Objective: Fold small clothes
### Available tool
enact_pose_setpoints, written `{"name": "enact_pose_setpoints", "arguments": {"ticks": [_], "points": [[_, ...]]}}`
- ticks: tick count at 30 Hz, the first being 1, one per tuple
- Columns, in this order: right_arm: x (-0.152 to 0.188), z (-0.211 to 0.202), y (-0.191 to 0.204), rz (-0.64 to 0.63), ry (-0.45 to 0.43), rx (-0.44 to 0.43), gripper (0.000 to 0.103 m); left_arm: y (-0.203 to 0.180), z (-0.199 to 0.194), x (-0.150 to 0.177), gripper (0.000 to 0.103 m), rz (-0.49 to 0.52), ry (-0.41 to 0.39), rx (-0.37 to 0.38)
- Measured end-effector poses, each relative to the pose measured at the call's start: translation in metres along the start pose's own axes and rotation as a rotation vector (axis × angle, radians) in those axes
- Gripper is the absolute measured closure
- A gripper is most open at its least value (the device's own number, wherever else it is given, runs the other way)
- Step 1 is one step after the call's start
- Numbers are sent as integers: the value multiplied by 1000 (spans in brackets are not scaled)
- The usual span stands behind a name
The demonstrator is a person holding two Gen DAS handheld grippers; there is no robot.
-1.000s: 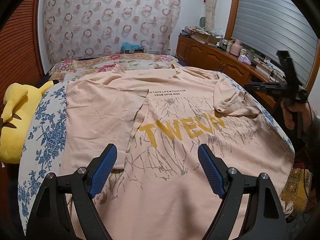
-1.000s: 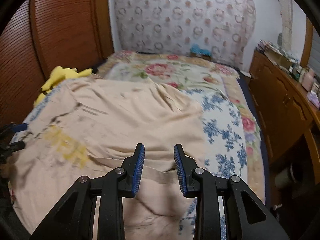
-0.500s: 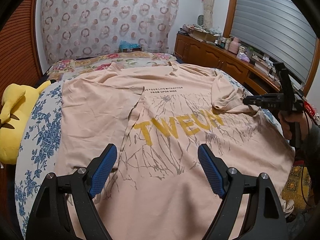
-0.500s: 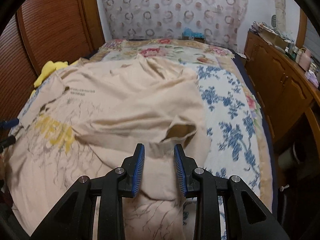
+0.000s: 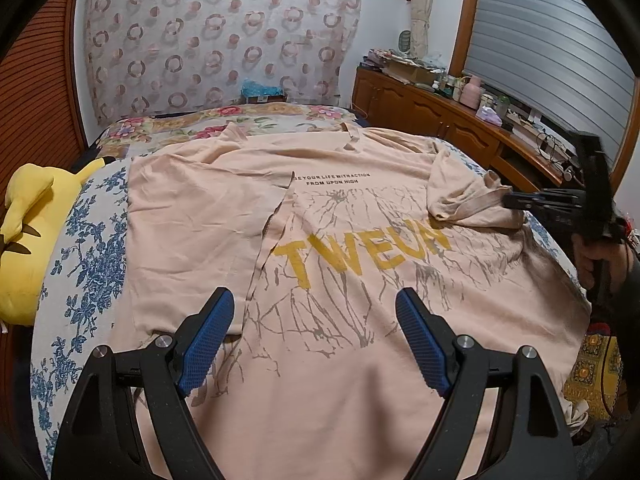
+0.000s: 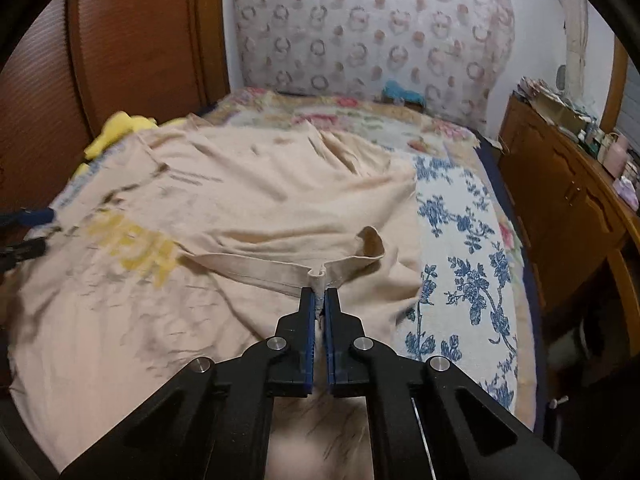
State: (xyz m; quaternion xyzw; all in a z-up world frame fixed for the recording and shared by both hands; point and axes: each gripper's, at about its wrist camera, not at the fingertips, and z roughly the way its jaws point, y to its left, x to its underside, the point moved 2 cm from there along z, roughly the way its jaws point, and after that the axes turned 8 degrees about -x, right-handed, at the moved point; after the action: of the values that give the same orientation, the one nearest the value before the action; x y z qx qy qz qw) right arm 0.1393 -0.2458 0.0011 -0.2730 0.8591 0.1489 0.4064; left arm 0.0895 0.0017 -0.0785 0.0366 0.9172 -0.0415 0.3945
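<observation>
A peach T-shirt [image 5: 340,264] with yellow letters lies spread face up on the bed; its left side is folded in over the front. My left gripper [image 5: 316,336] is open and empty above the shirt's lower part. My right gripper [image 6: 319,300] is shut on the hem of the shirt's right sleeve [image 6: 320,276]. In the left wrist view the right gripper [image 5: 516,200] pinches the bunched sleeve [image 5: 464,200] at the shirt's right edge. The shirt also shows in the right wrist view [image 6: 224,200].
A yellow plush toy [image 5: 24,232] lies at the bed's left edge. A wooden sideboard [image 5: 440,112] with clutter runs along the right wall. The blue floral bedsheet [image 6: 460,248] shows beside the shirt. A patterned curtain [image 5: 220,40] hangs behind the bed.
My right gripper has closed on the sleeve hem; it was open half a second ago. The left gripper has stayed open, moving slightly.
</observation>
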Motion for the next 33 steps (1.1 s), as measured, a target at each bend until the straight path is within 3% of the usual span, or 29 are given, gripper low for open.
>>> {"name": "enact_pose_setpoints", "arguments": {"ticks": [9, 14, 17, 22, 28, 33], "points": [[30, -22, 29, -57, 15, -72, 99, -5, 2, -3, 19, 23, 2, 4], [38, -31, 10, -36, 23, -94, 99, -16, 8, -16, 19, 65, 0, 11], [42, -33, 6, -23, 32, -57, 94, -28, 13, -28, 19, 101, -9, 37], [47, -44, 2, 10, -1, -9, 86, -62, 23, -50, 31, 186, -17, 112], [55, -34, -16, 85, 18, 73, 85, -110, 49, -69, 53, 275, 27, 213], [59, -22, -22, 142, 36, 75, 85, -139, 71, -72, 68, 317, 77, 266]]}}
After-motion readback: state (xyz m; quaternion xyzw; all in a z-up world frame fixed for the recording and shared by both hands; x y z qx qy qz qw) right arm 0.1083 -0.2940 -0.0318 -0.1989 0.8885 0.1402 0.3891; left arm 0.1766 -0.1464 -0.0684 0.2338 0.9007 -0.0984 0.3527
